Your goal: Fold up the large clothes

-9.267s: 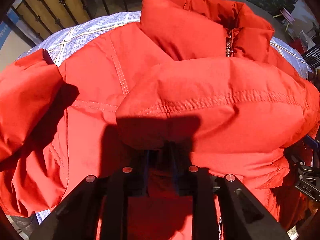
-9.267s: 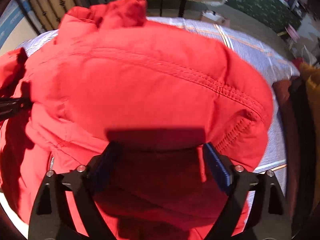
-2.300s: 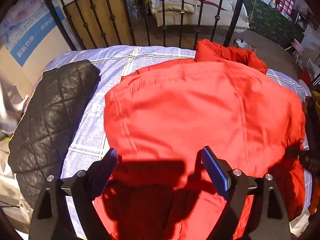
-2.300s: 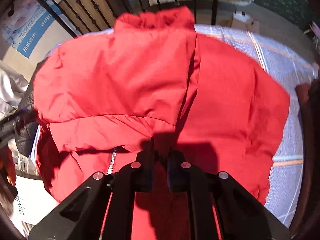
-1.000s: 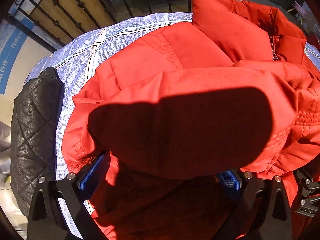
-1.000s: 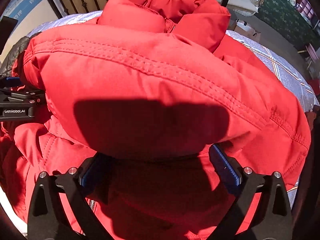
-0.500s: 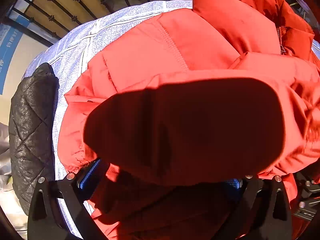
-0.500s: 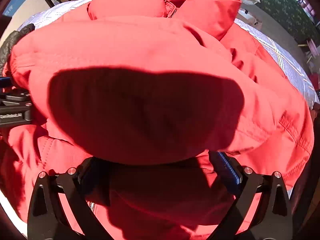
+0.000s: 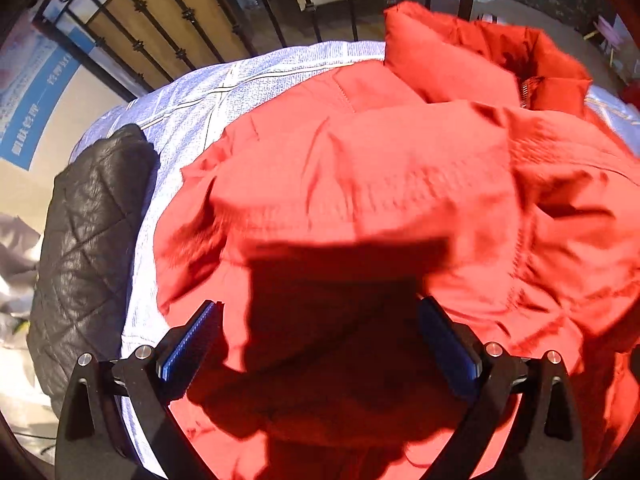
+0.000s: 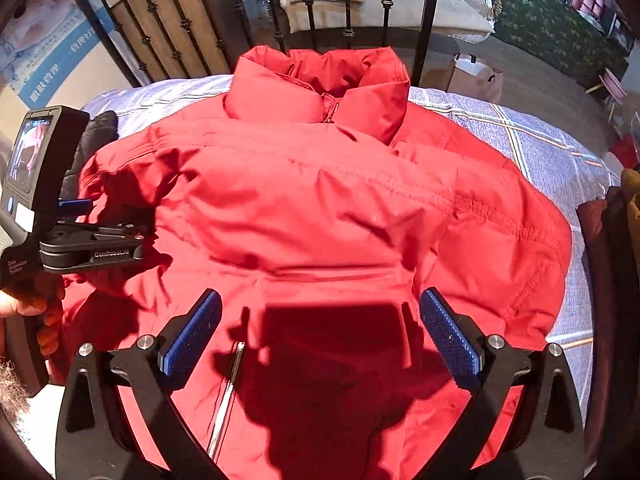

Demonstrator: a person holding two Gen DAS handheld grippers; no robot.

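A red padded jacket [image 10: 320, 208] lies on the bed, collar [image 10: 320, 80] toward the iron headboard, with both sleeves folded across its front. It also fills the left wrist view [image 9: 360, 200]. My right gripper [image 10: 320, 340] is open and empty, hovering above the jacket's lower front near the zipper [image 10: 228, 384]. My left gripper [image 9: 320, 344] is open, its blue pads [image 9: 192, 340] wide apart over the jacket's left side; in the right wrist view its body [image 10: 80, 240] sits at the jacket's left edge.
A black quilted jacket [image 9: 88, 240] lies on the bed's left side. The bed has a light checked sheet [image 10: 540, 148]. A black iron headboard [image 10: 348, 8] stands behind the collar. Dark and yellow clothes [image 10: 624, 216] hang at the right edge.
Both grippers have pulled back and up from the jacket. The folded sleeve fabric that bulged right in front of the cameras now lies lower, across the jacket's chest.
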